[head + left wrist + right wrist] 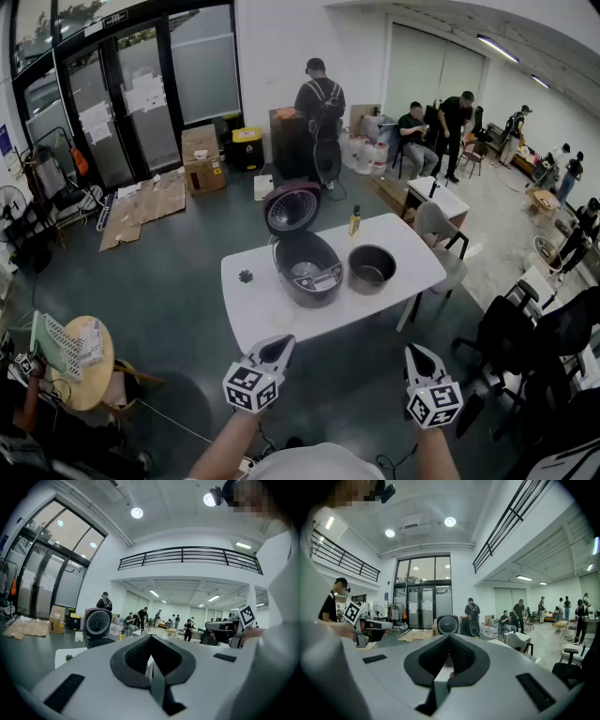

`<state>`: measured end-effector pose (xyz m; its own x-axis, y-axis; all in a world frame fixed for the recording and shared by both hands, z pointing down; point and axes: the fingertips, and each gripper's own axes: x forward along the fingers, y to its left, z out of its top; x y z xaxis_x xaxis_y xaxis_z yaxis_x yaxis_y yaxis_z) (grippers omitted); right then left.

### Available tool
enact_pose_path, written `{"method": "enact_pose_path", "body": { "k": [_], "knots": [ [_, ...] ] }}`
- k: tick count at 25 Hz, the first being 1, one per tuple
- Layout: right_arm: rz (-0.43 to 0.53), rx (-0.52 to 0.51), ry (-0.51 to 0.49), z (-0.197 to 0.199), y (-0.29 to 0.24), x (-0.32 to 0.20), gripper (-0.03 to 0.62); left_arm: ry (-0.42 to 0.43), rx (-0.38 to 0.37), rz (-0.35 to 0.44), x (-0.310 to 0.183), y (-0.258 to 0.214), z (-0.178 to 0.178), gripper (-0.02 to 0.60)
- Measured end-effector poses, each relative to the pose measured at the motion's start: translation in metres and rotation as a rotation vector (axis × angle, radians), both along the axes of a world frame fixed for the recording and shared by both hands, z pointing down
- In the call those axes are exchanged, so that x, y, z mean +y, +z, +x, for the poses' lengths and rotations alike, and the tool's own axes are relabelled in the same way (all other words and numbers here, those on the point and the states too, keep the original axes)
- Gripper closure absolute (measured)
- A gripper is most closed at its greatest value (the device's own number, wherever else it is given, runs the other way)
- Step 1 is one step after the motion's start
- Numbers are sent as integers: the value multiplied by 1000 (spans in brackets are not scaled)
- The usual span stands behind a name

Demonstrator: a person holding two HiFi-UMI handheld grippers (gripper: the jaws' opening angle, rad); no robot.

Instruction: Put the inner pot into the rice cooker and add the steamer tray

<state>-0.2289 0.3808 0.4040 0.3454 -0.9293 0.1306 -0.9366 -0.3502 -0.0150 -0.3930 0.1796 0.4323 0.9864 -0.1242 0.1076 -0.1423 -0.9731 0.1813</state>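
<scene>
Pot [372, 269] sits right of the open cooker [307, 267] at frame centre, ready for loading; left gripper [282, 342] and right gripper [414, 352] hang at the bottom, jaws pressed together, empty.

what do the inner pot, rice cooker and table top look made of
The inner pot is likely metal with a dark matte coating: thin rim, dull grey sheen inside. The rice cooker looks like glossy dark plastic, with highlights on its open lid. The table top is smooth and white, perhaps laminate; it is too far away to tell.
</scene>
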Motion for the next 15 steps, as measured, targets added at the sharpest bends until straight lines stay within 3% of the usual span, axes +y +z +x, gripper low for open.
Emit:
{"method": "enact_pose_path", "body": {
  "k": [15],
  "knots": [
    [-2,4,-4,3,1,-3,594,-8,-20,16,0,5,6,566]
  ]
}}
